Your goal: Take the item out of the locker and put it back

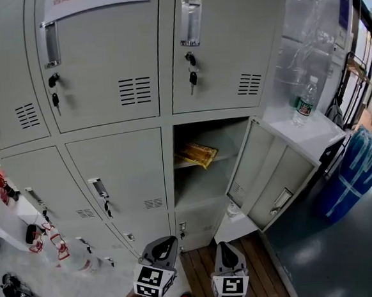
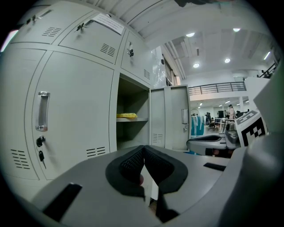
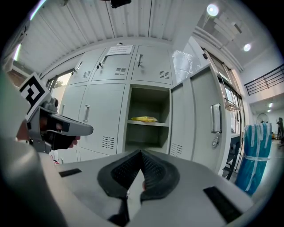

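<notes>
A yellow packet point(image 1: 197, 154) lies on the shelf inside the open locker point(image 1: 208, 175); it also shows in the left gripper view as the packet point(image 2: 126, 115) and in the right gripper view as the packet point(image 3: 144, 119). The locker door point(image 1: 272, 173) hangs wide open to the right. Both grippers stand well back from the locker at the bottom of the head view. My left gripper point(image 1: 160, 249) is shut with nothing in it, its tips point(image 2: 143, 153) meeting. My right gripper point(image 1: 225, 253) is shut and holds nothing, its pads point(image 3: 141, 156) touching.
Closed grey lockers point(image 1: 105, 61) with keys in their locks surround the open one. A plastic water bottle point(image 1: 304, 102) stands on a white ledge at right. Blue wrapped bundles point(image 1: 354, 170) stand on the floor at right. Red-handled tools point(image 1: 49, 242) lie at lower left.
</notes>
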A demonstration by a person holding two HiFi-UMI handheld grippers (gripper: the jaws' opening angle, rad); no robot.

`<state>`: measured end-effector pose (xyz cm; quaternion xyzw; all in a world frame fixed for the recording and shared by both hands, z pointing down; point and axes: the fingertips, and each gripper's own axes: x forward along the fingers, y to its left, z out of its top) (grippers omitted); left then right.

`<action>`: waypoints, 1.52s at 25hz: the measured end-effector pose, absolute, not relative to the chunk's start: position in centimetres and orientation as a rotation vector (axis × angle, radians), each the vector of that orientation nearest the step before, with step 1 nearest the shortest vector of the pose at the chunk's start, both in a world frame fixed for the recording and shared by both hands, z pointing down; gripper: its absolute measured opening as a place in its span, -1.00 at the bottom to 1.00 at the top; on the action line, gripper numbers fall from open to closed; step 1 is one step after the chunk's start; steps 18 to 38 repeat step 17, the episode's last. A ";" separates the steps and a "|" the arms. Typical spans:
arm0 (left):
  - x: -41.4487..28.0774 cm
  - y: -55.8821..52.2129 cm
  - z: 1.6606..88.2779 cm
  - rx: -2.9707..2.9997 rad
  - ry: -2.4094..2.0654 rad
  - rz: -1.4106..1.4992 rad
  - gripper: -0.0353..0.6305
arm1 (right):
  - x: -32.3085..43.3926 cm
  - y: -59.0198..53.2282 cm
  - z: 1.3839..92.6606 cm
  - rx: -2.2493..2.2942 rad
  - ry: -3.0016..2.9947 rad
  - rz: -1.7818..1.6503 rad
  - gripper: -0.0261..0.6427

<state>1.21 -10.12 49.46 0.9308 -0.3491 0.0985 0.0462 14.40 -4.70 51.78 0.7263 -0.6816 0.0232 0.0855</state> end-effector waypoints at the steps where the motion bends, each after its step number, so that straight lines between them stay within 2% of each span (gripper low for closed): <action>1: 1.2 -10.1 49.5 2.841 -1.067 0.302 -0.82 | 14.3 -4.7 51.8 2.166 -2.034 0.071 -0.87; 38: 1.4 -9.3 49.7 2.847 -1.052 0.315 -0.82 | 14.2 -4.1 51.6 2.164 -2.040 0.057 -0.87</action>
